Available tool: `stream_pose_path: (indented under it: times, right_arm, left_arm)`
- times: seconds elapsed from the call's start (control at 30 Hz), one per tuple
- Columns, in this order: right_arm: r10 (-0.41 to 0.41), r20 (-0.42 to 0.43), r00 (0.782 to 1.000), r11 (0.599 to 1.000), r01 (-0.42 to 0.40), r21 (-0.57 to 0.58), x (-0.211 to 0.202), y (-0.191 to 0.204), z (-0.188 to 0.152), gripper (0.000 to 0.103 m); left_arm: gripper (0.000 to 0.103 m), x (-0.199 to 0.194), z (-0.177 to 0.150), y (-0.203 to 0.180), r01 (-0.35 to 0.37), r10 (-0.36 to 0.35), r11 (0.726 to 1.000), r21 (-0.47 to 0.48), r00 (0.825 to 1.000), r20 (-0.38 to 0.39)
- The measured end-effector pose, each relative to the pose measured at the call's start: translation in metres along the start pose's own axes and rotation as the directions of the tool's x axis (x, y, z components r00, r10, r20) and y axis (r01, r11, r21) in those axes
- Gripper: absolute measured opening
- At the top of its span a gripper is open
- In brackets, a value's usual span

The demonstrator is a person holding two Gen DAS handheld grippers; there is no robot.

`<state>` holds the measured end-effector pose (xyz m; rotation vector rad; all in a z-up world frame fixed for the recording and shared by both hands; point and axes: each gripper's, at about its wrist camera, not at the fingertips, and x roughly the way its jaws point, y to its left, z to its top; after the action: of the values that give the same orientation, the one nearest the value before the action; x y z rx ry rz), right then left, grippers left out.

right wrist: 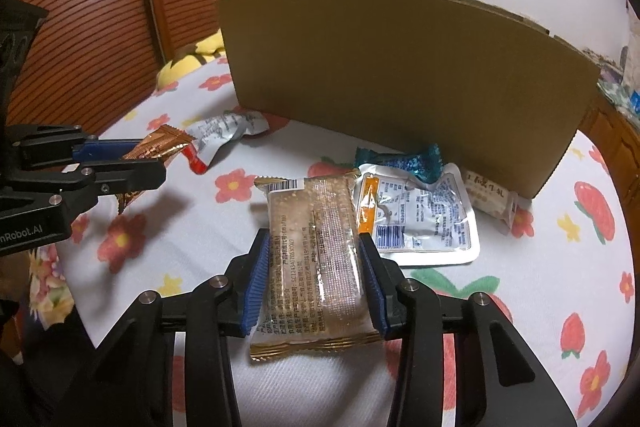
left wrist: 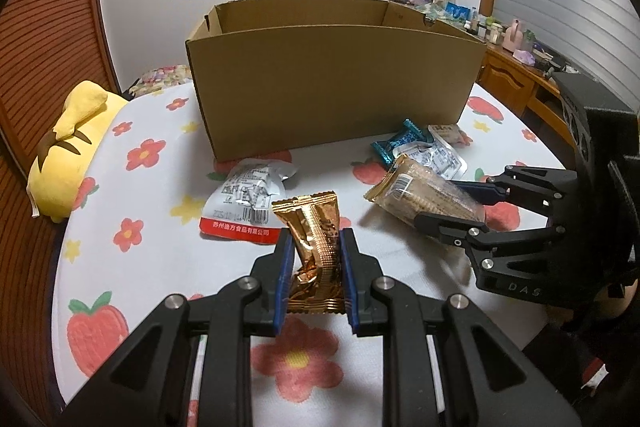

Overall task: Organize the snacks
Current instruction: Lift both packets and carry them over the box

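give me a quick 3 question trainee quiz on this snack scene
1. True or false: the left gripper holds a gold wrapper.
2. Which snack lies between the right gripper's fingers? A) teal candy B) clear cracker pack C) white pouch
3. Fill in: the cardboard box stands ___ the loose snacks, seen from the grippers.

Key: 1 true. 2 B, the cracker pack; the teal candy and white pouch lie on the bedsheet. 3 behind.

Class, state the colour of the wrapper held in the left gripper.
Shiny copper-gold foil wrapper, clamped in the left gripper; clearest in the left wrist view.
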<state>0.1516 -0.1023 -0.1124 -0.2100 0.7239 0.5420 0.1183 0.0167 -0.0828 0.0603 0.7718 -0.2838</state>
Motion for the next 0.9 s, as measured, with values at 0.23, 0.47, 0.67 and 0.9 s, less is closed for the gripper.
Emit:
stream_pose_path:
  times: [0.23,0.47,0.67,0.9]
  right_arm:
    - [-0.001,0.032,0.999,1.0,0.0,0.005,-0.006,0.0,-0.001,0.042]
    - [-0.011,0.072,0.997,1.0,0.011,0.004,-0.014,0.001,-0.004,0.042]
    - [-0.017,0.104,0.994,1.0,0.017,0.001,-0.019,0.001,-0.005,0.042]
    - [-0.023,0.144,0.989,1.0,0.022,0.005,-0.024,0.001,-0.005,0.042]
  left_arm:
    - [0.02,-0.005,0.003,-0.004,0.002,-0.002,1.0,0.008,1.0,0.015]
    - [0.02,-0.01,0.014,-0.007,-0.001,0.0,1.0,0.022,0.999,0.042]
    - [0.02,-0.01,0.02,-0.008,0.003,-0.004,1.0,0.029,0.998,0.06]
    - [0.02,-0.01,0.032,-0.006,0.009,-0.011,1.0,0.025,0.997,0.081]
